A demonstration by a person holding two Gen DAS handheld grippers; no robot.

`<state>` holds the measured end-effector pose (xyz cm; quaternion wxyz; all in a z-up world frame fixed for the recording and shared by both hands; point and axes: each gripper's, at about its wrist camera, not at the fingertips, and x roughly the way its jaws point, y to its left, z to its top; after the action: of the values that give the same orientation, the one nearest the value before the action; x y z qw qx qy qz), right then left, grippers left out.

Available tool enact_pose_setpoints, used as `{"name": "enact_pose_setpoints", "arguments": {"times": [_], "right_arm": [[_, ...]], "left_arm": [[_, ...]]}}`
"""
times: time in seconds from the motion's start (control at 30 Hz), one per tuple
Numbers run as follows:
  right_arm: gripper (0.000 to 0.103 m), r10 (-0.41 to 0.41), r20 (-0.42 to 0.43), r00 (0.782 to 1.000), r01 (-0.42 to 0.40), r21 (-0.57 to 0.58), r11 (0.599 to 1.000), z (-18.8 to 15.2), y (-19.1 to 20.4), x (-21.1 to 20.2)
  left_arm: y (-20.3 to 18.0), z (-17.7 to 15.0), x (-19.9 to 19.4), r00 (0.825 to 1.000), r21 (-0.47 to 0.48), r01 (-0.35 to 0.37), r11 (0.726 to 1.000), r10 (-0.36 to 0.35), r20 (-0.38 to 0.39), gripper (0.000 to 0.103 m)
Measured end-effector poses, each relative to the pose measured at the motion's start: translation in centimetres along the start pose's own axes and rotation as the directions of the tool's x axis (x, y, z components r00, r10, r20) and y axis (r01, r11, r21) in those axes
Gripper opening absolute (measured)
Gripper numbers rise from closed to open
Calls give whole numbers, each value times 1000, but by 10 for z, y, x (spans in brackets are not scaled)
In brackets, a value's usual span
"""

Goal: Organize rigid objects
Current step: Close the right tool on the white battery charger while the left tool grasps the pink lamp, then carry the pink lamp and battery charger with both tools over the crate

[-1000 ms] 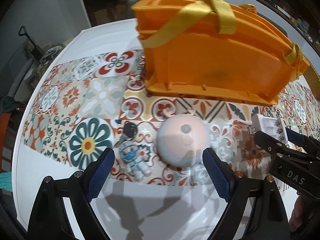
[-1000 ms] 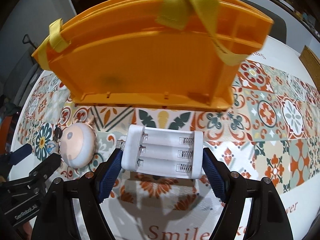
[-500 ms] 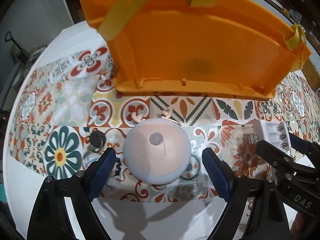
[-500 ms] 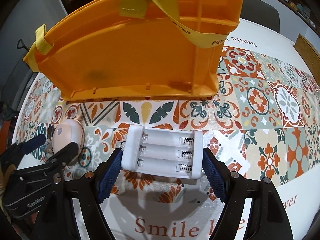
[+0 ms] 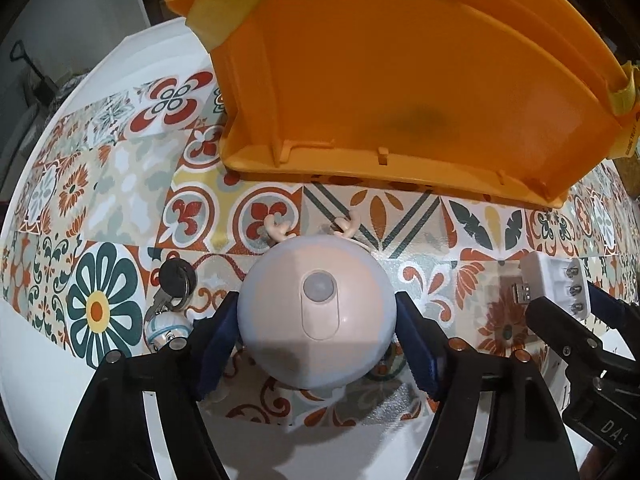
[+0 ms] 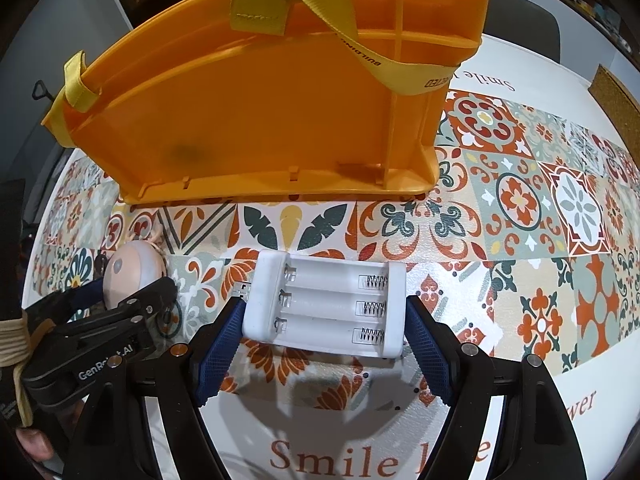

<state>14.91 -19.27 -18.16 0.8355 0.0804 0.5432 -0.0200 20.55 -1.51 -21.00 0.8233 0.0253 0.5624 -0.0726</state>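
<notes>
A round pink-white lamp with small antlers [image 5: 316,344] sits on the patterned mat. My left gripper [image 5: 316,300] straddles it with its jaws closing, and both blue pads meet the lamp's sides. My right gripper [image 6: 325,304] is shut on a white battery charger [image 6: 324,304] with empty slots, held a little above the mat over its own shadow. In the left wrist view the charger [image 5: 556,284] shows at the right edge. The right wrist view shows the lamp [image 6: 134,272] at the left, partly hidden behind the left gripper's fingers [image 6: 156,292].
A tall orange plastic caddy [image 5: 400,80] with yellow straps stands just behind both objects, and its inner dividers [image 6: 400,36] show at its top right. A black key [image 5: 176,276] on a ring with a small masked figure [image 5: 164,330] lies left of the lamp.
My left gripper came down and forward over the lamp, and its jaws narrowed from wide apart onto the lamp's sides. The right gripper keeps its hold on the charger.
</notes>
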Motion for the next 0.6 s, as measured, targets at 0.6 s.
{"name": "enact_pose_setpoints", "arguments": {"times": [0.6], "right_arm": [[79, 19, 52, 998, -18, -16, 1000, -2, 3, -29]], "left_arm": [[-4, -19, -57, 995, 13, 4, 1000, -5, 101, 74]]}}
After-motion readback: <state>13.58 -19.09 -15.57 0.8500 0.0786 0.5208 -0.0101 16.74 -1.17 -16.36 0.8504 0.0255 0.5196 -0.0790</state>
